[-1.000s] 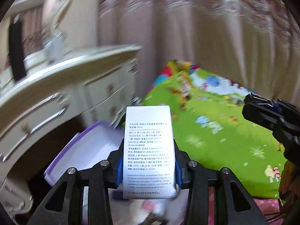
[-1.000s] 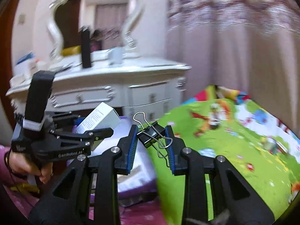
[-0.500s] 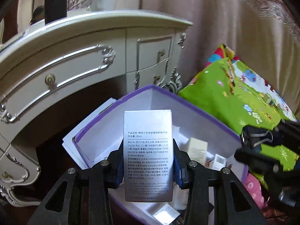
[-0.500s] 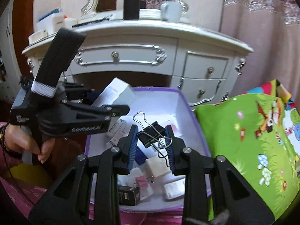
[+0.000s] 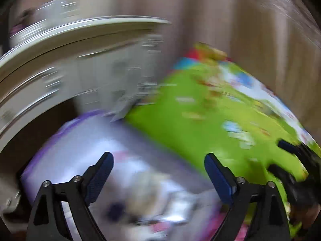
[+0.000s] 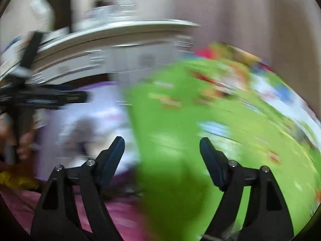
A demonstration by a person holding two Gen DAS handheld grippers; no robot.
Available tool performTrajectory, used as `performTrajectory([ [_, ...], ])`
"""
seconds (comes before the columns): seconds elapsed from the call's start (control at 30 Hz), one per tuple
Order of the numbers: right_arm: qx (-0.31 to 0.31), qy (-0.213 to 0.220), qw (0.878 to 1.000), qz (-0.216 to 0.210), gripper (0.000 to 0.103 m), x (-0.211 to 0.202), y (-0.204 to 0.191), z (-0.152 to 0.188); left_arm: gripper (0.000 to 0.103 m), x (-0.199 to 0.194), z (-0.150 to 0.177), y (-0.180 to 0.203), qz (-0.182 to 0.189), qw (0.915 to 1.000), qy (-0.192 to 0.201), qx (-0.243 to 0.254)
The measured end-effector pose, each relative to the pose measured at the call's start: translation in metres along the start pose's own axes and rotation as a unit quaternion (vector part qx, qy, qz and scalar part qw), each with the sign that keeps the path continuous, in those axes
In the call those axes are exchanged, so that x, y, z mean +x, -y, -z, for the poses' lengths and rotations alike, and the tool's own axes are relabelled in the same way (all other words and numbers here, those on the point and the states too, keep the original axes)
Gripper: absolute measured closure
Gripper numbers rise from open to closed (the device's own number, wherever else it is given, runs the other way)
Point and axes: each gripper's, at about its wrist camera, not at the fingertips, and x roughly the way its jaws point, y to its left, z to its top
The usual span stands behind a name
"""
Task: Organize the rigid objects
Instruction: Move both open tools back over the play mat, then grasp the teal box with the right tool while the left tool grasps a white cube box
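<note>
Both views are heavily smeared by motion. My left gripper (image 5: 158, 156) hangs over the purple-rimmed box (image 5: 66, 124); its jaws are opening wide and nothing is between them. The box's contents are a pale blur, so the white carton cannot be picked out. My right gripper (image 6: 161, 140) sits at the seam between the purple box (image 6: 96, 108) and the green mat (image 6: 200, 120); its jaws are opening and the gap is bare. The binder clip is not visible. A person's hand (image 6: 22, 146) holds the left tool at the left edge.
A cream dresser (image 5: 60, 60) with drawers stands behind the box, with things on its top (image 6: 120, 16). The green play mat (image 5: 200, 124) spreads to the right, a pinkish curtain (image 5: 240, 30) hangs behind it, and pink cloth (image 6: 120, 210) lies in front.
The left jaws held a white carton and the right jaws a black binder clip; both pairs now stand wide with nothing in them. Both views have swung right and blurred.
</note>
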Motion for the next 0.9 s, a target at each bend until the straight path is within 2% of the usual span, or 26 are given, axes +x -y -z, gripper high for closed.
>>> performTrajectory([
  [0.07,0.060,-0.020,0.996,0.057,0.023,-0.008,0.069,0.018,0.005,0.028,-0.016,0.056,0.058,0.9970,-0.036,0.037],
  [0.13,0.119,-0.050,0.985,0.114,0.023,-0.011,0.137,0.035,0.004,0.058,-0.031,0.108,0.113,0.9890,-0.062,0.072],
  [0.17,0.138,-0.058,0.980,0.132,0.023,-0.012,0.161,0.040,0.004,0.069,-0.036,0.130,0.126,0.9854,-0.068,0.092],
  [0.2,0.171,-0.067,0.970,0.157,0.023,-0.011,0.197,0.049,0.004,0.083,-0.041,0.154,0.135,0.9813,-0.074,0.115],
  [0.27,0.215,-0.085,0.957,0.177,0.023,-0.002,0.250,0.060,0.004,0.127,-0.052,0.209,0.137,0.9700,-0.093,0.178],
  [0.37,0.248,-0.103,0.947,0.176,0.024,0.027,0.309,0.060,0.004,0.183,-0.064,0.253,0.126,0.9617,-0.124,0.209],
  [0.5,0.231,-0.125,0.950,0.171,0.030,0.073,0.355,0.044,0.004,0.225,-0.081,0.293,0.129,0.9566,-0.124,0.230],
  [0.6,0.208,-0.120,0.956,0.167,0.030,0.098,0.380,0.027,0.004,0.248,-0.096,0.315,0.131,0.9530,-0.107,0.251],
  [0.7,0.193,-0.119,0.961,0.157,0.034,0.121,0.398,0.007,0.005,0.265,-0.110,0.340,0.136,0.9457,-0.095,0.280],
  [0.73,0.188,-0.117,0.963,0.152,0.038,0.126,0.406,0.002,0.005,0.272,-0.115,0.349,0.139,0.9420,-0.090,0.292],
  [0.8,0.178,-0.110,0.967,0.144,0.070,0.129,0.411,0.000,0.004,0.287,-0.123,0.363,0.144,0.9367,-0.089,0.307],
  [0.9,0.166,-0.111,0.972,0.127,0.071,0.119,0.411,0.007,0.005,0.303,-0.130,0.380,0.143,0.9296,-0.086,0.329],
])
